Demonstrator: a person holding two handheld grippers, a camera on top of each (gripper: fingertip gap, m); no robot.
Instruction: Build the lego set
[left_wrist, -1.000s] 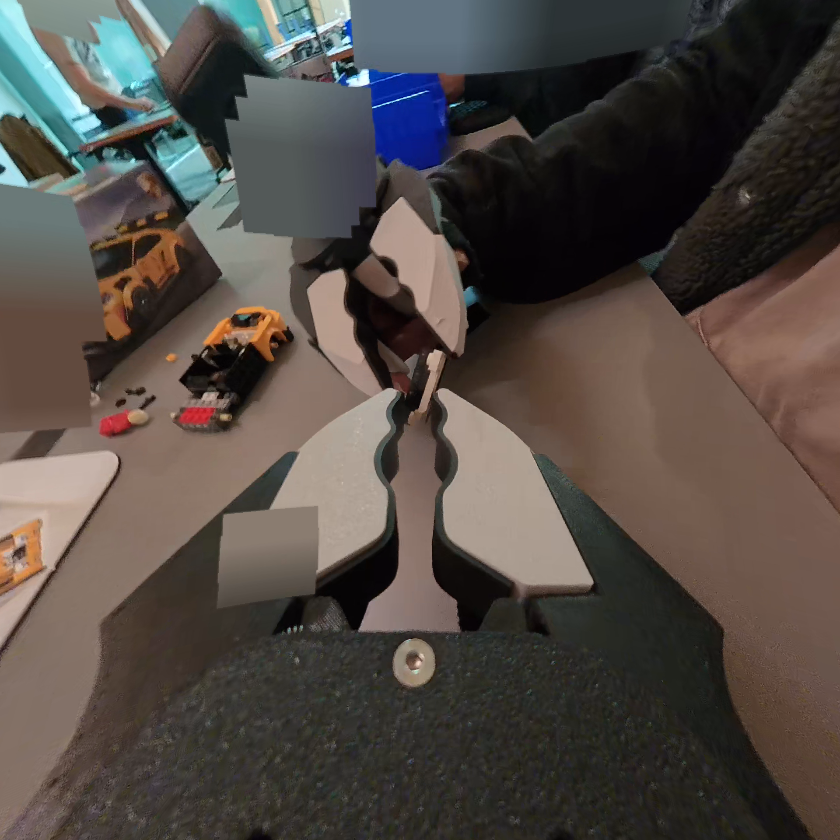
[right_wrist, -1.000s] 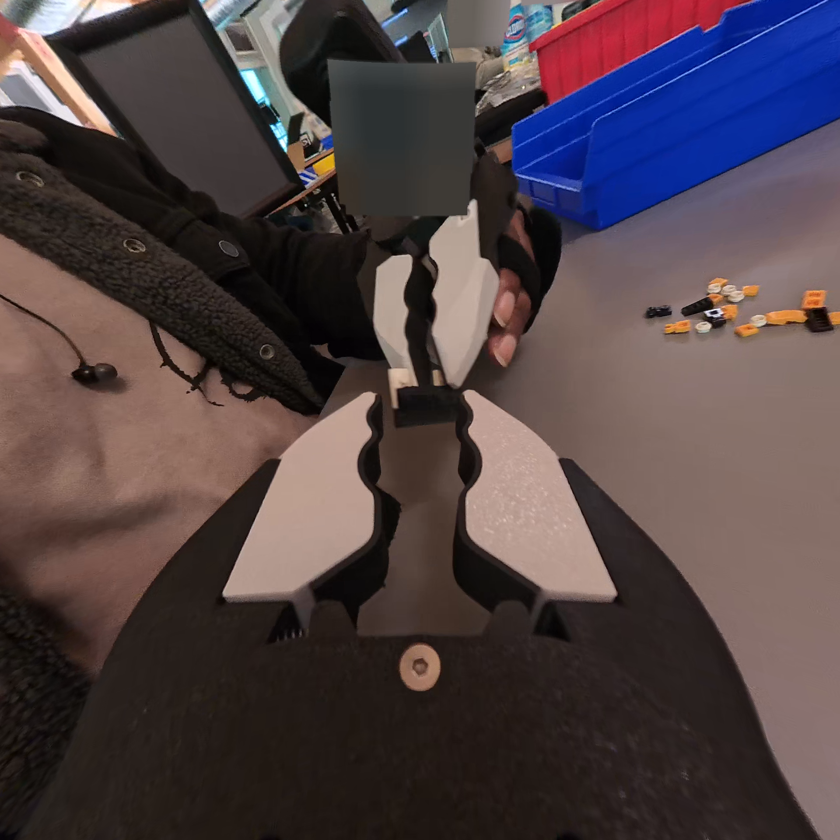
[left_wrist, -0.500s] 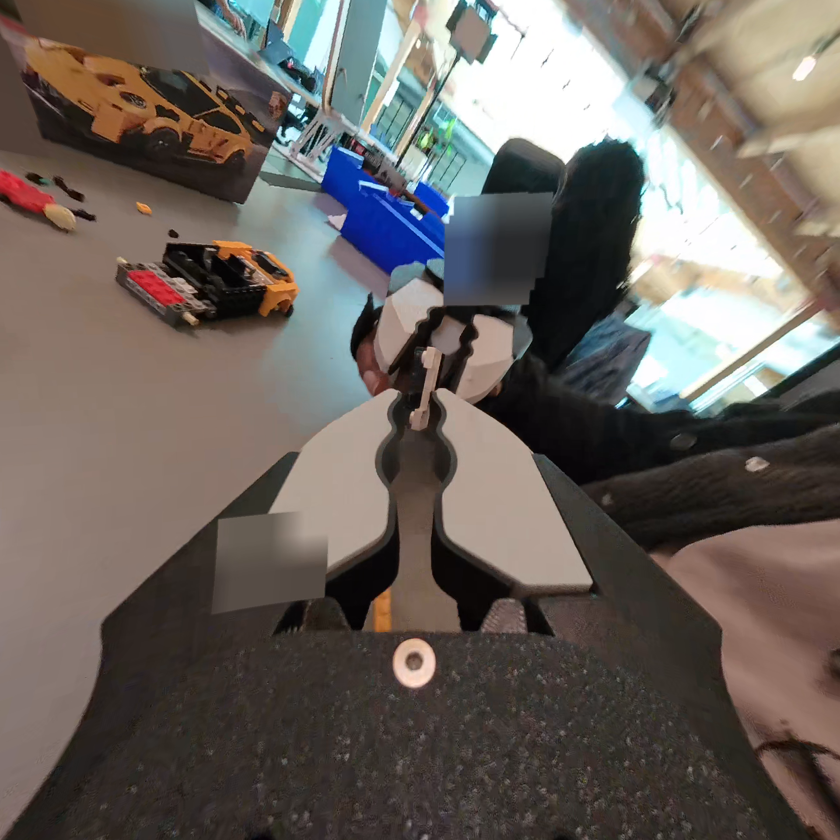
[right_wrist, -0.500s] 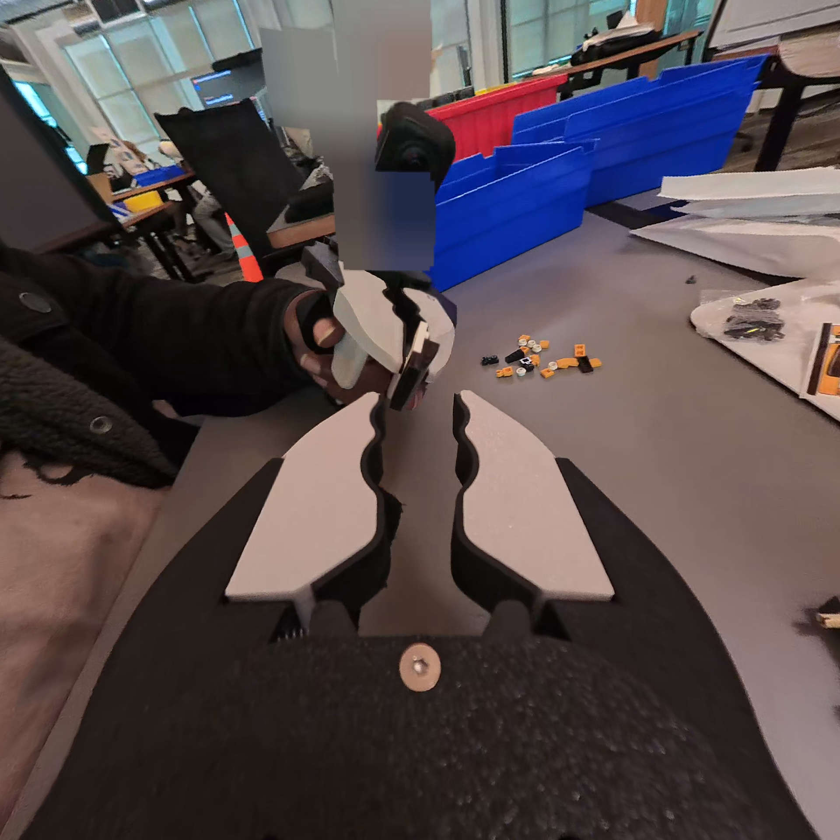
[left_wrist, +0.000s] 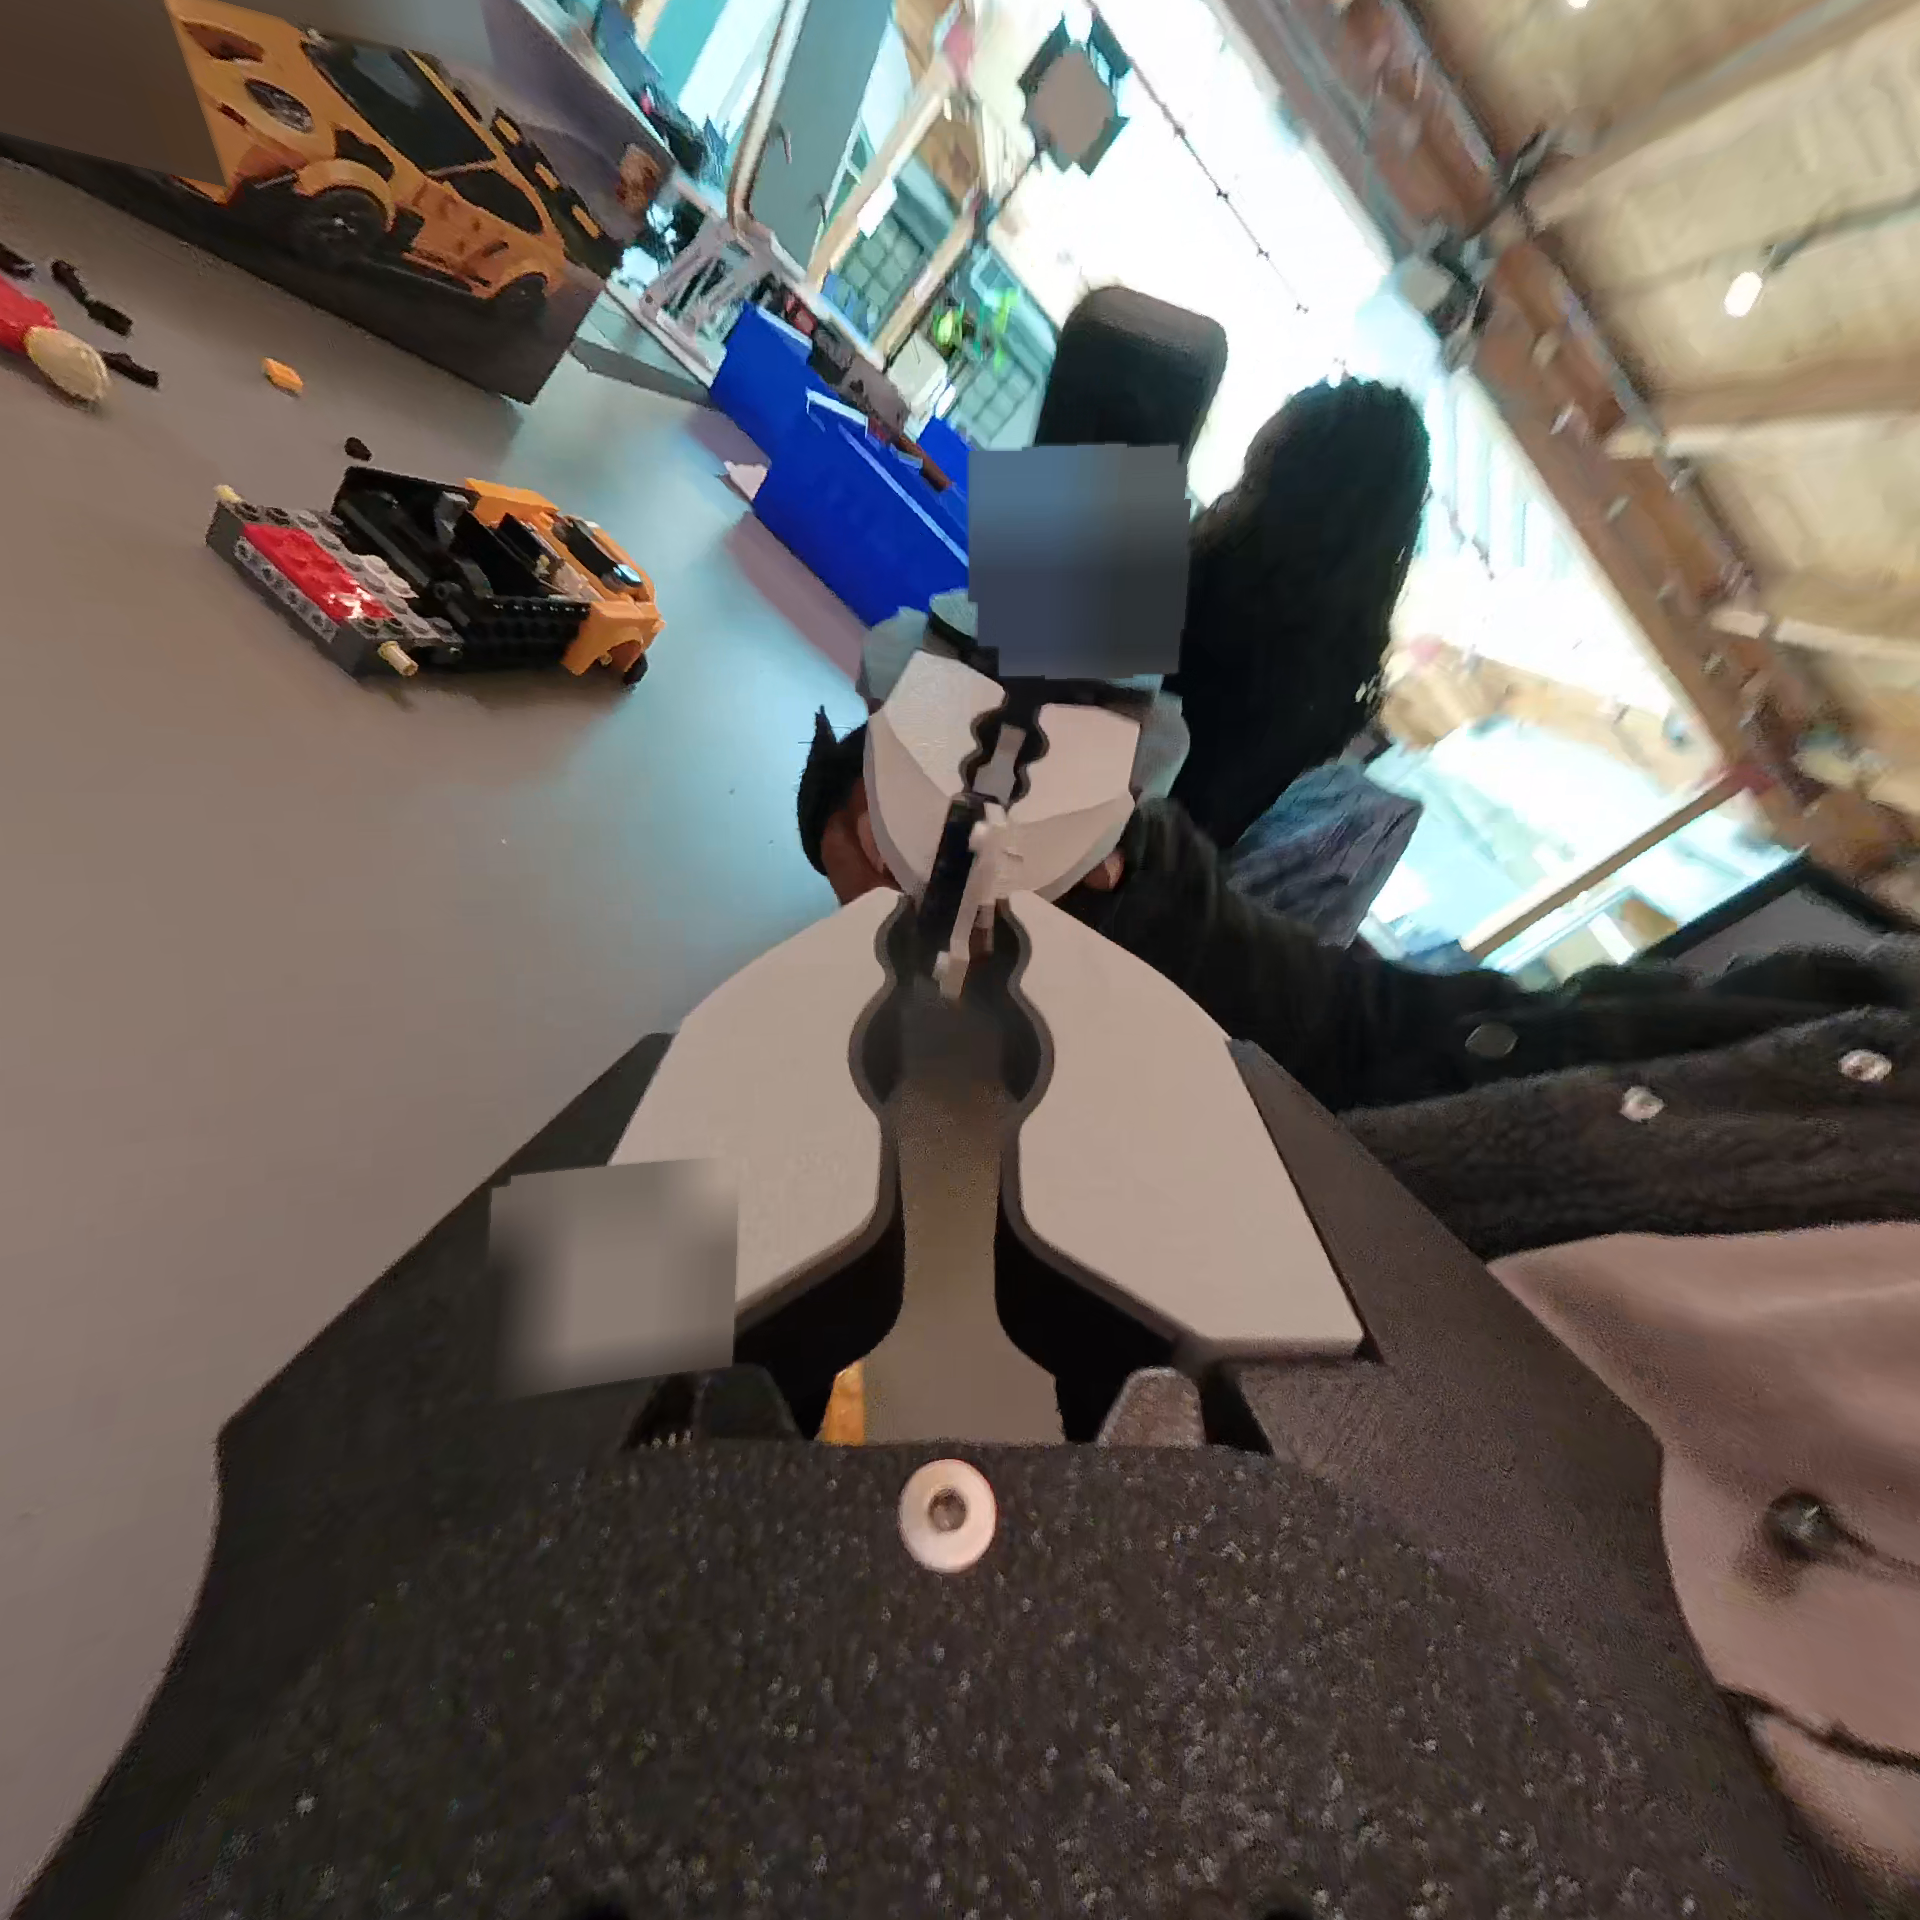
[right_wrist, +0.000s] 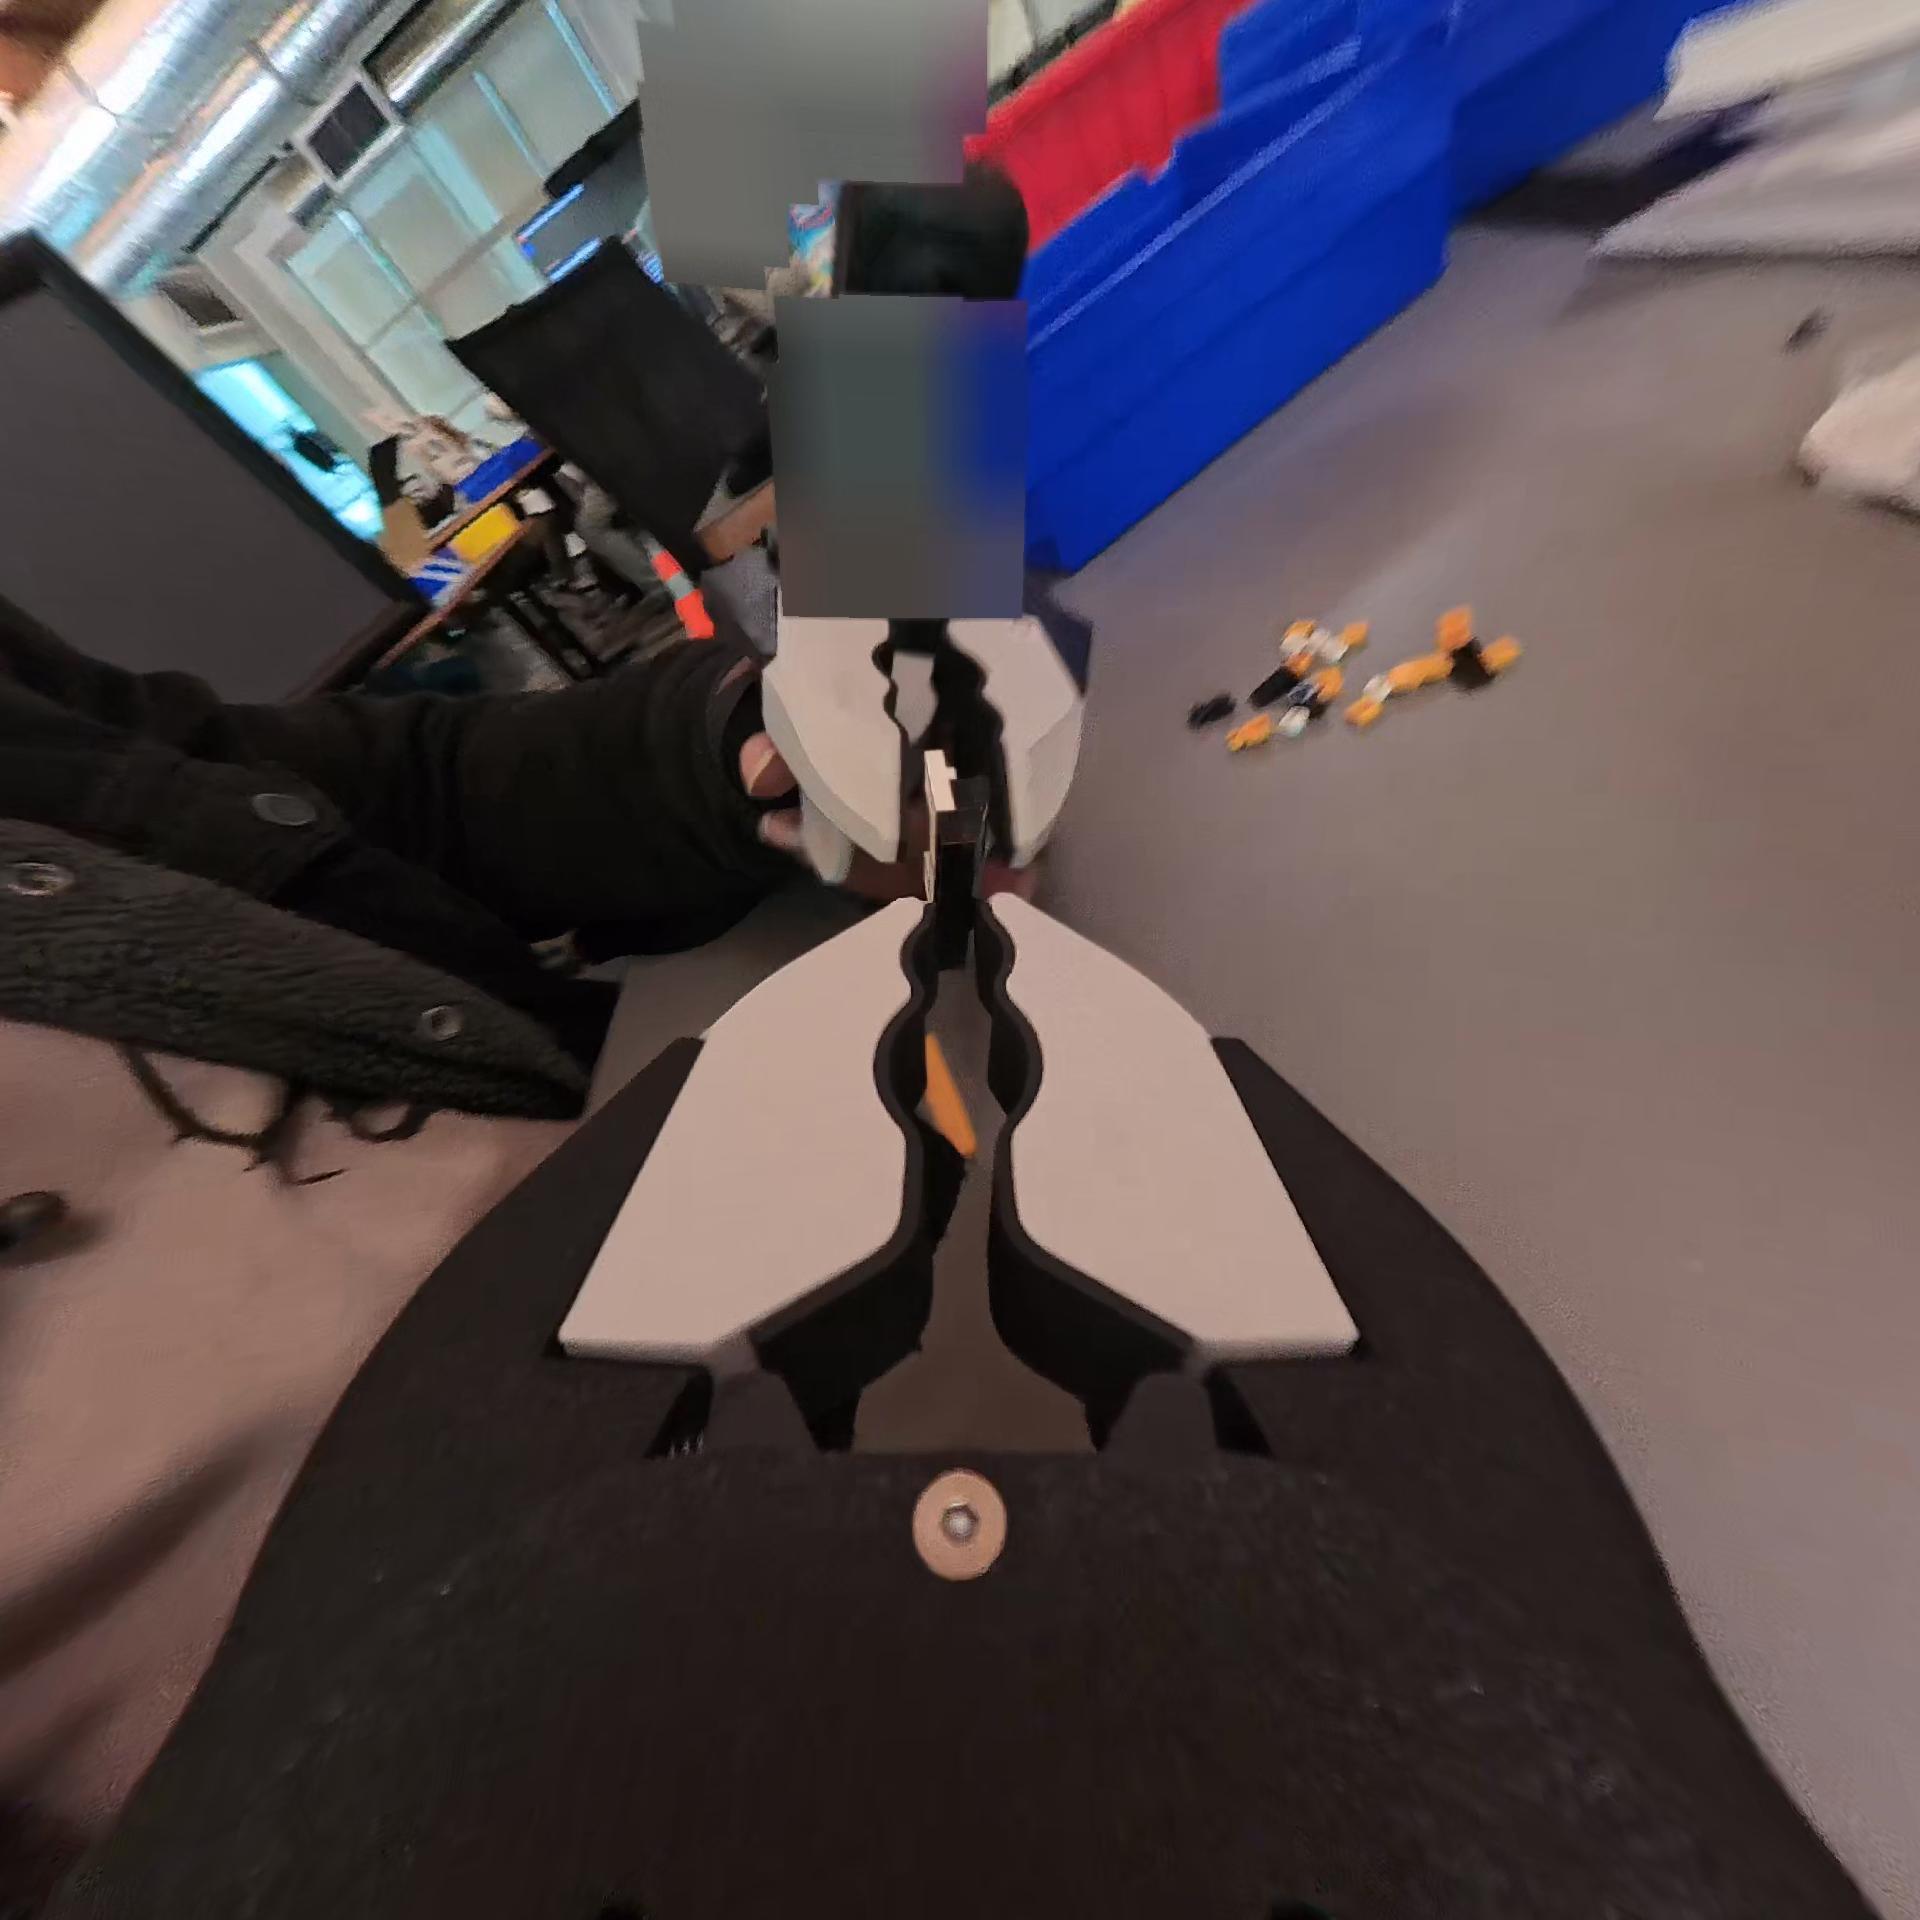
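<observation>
A small black-and-white lego assembly (left_wrist: 961, 883) is held in the air between both grippers, which face each other tip to tip. My left gripper (left_wrist: 954, 925) is shut on its near end. The right gripper (left_wrist: 1003, 769) shows opposite, jaws closed on the far end. In the right wrist view my right gripper (right_wrist: 951, 920) is shut on the black end of the assembly (right_wrist: 956, 831), and the left gripper (right_wrist: 925, 748) holds the other end. An orange piece (right_wrist: 948, 1107) shows in the gap between the right fingers. The part-built yellow-and-black car (left_wrist: 436, 582) sits on the grey table (left_wrist: 312, 935) at the left.
The set's box (left_wrist: 395, 177) stands at the far left, with loose pieces (left_wrist: 62, 353) near it. Blue bins (right_wrist: 1226, 343) and a red bin (right_wrist: 1081, 125) stand at the back. Small orange and black pieces (right_wrist: 1351, 675) lie to the right. Dark sleeves (right_wrist: 468, 769) reach in. Both grippers' tips are close together, under 4 cm apart. The part-built yellow-and-black car (left_wrist: 436, 582) is about 20 centimeters from both grippers' fingertips.
The right gripper was open half a second ago and has closed on the assembly. The two grippers have come together tip to tip, with the piece turned upright between them.
</observation>
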